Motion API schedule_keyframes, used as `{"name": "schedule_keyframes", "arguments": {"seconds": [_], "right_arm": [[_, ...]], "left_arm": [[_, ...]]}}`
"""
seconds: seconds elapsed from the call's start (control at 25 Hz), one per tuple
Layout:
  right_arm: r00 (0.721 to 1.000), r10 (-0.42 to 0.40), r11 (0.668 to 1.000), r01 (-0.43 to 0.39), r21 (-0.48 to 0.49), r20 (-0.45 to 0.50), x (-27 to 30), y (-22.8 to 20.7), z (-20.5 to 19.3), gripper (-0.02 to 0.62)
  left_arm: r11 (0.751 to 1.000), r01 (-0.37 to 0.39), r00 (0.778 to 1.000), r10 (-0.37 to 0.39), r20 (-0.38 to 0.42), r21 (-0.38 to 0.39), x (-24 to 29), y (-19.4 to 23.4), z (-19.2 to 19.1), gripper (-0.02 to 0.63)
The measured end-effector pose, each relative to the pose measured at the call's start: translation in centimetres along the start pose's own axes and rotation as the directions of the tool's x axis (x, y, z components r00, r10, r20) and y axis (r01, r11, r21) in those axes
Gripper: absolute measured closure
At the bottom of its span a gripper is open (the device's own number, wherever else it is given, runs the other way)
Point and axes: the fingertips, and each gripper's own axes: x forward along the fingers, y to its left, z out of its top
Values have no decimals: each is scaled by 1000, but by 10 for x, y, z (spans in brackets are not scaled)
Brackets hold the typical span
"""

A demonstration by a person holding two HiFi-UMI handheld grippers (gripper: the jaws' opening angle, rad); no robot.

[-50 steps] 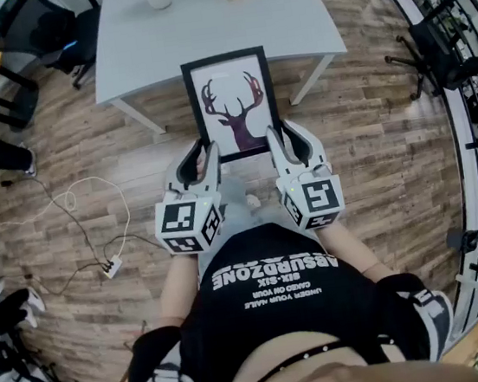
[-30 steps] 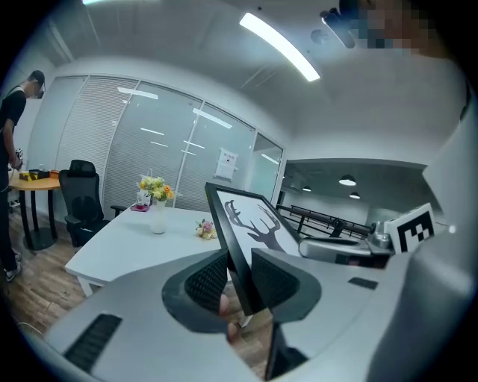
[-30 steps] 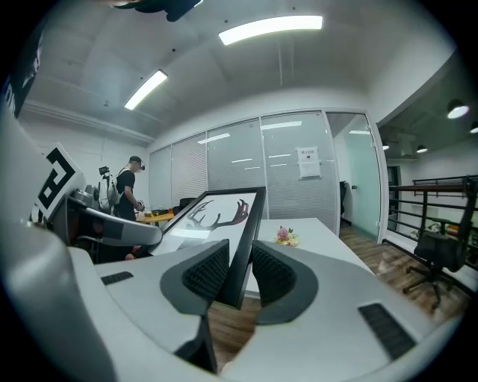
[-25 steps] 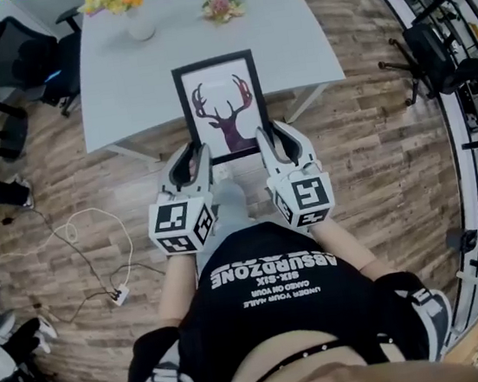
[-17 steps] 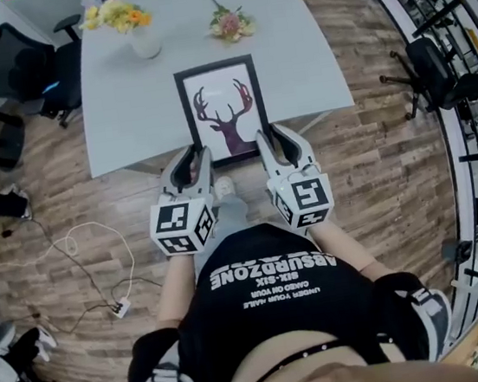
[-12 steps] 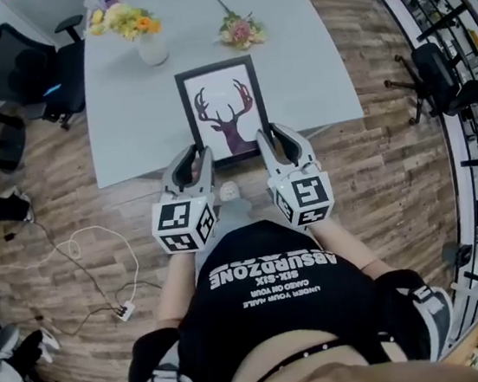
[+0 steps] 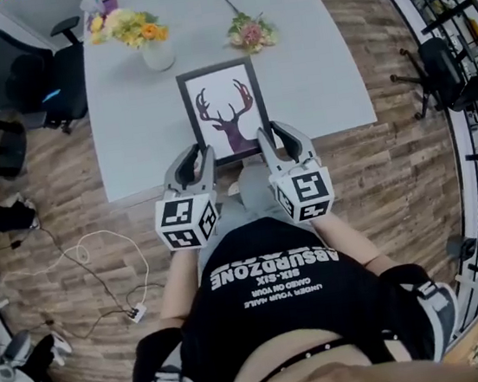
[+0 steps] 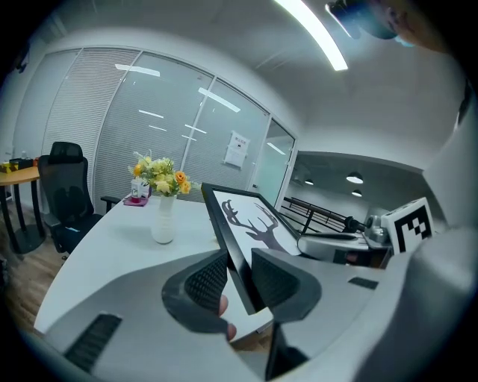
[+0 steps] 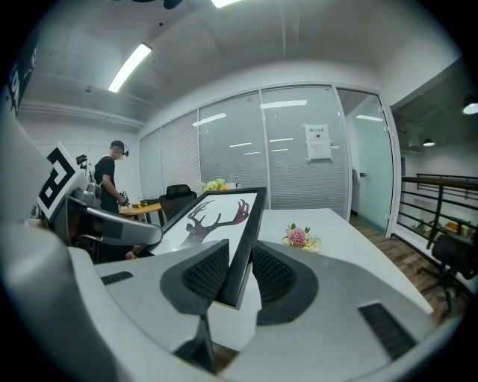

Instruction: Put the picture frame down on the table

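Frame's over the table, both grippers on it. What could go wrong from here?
1. The left gripper and right gripper pinch the picture frame only at its near corners, so its long overhang could lever it loose.
2. The vase and bouquet sit just past its far edge, and a push forward may hit them.
3. Its near edge is close to the edge of the table, so it might overhang if set down here.

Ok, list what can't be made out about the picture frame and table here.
Picture frame bottom edge: head view, covered by left gripper and right gripper.
Whether it touches the table: not settled; head view looks steeply down.
Table's far end: cut off by head view's top edge.
Wall notice: right gripper view, too small to read.
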Motion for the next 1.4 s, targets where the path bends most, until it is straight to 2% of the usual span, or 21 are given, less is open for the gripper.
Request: {"name": "schedule_keyframes", "arguments": {"seconds": [0.68,1.4], "right_arm": [[997,13,1000,-14,-8,-75,55,-12,-9,486],[986,13,1000,-14,0,-164,111,-25,-34,486]], "left_arm": [[999,-21,998,19,-54,-37,40,32,0,493],[998,-32,985,22,-169,-53,90,70,-18,492]]}}
